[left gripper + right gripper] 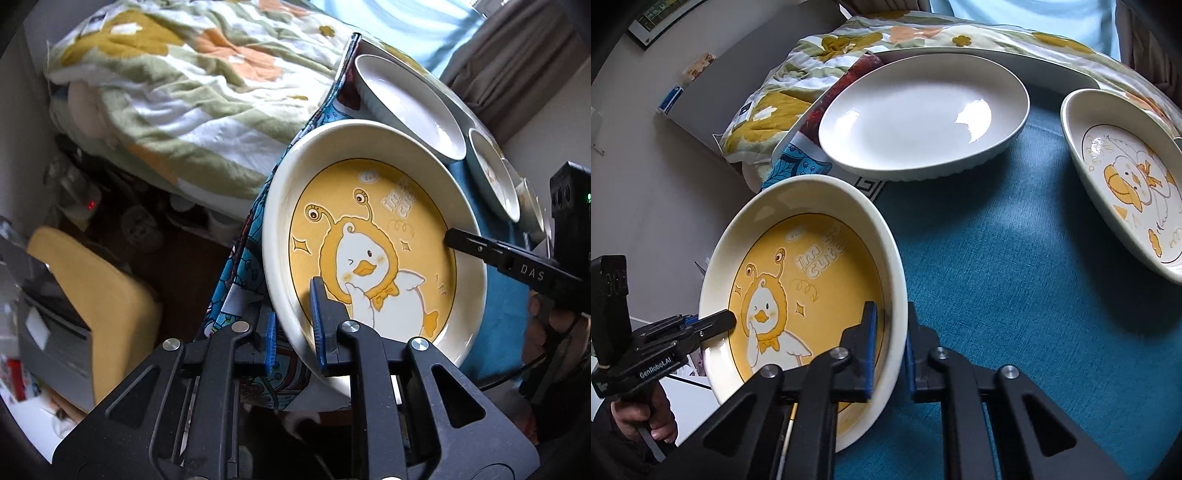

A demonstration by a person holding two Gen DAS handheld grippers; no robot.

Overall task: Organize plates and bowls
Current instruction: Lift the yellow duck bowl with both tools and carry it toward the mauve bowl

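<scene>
Gripping the near rim of the yellow duck plate, the left tool has one blue-padded finger inside the dish and the other outside under the rim, clamped on the wall between them. From this left wrist view the plate sits tilted at the edge of the tabletop, which wears a blue cloth, with its left side hanging out past a patterned cloth that drapes down the tabletop's side. The right tool reaches in from the right, a black finger lying across the far rim of the same plate. Beyond it a plain white bowl stands just beside the plate, and a smaller duck bowl sits to the right of that. A bed with a flowered quilt fills the background, and a yellow cushion lies low at the left. Moving to the right wrist view, the right tool straddles the rim of the yellow duck plate, blue pads pressed on either side of the wall, shut on it. The left tool comes in from the left with the person's hand around its handle, its tips at the plate's opposite rim. The white bowl rests upright farther back on the blue tabletop, the duck bowl well apart at the right, and the quilt lies behind both.
</scene>
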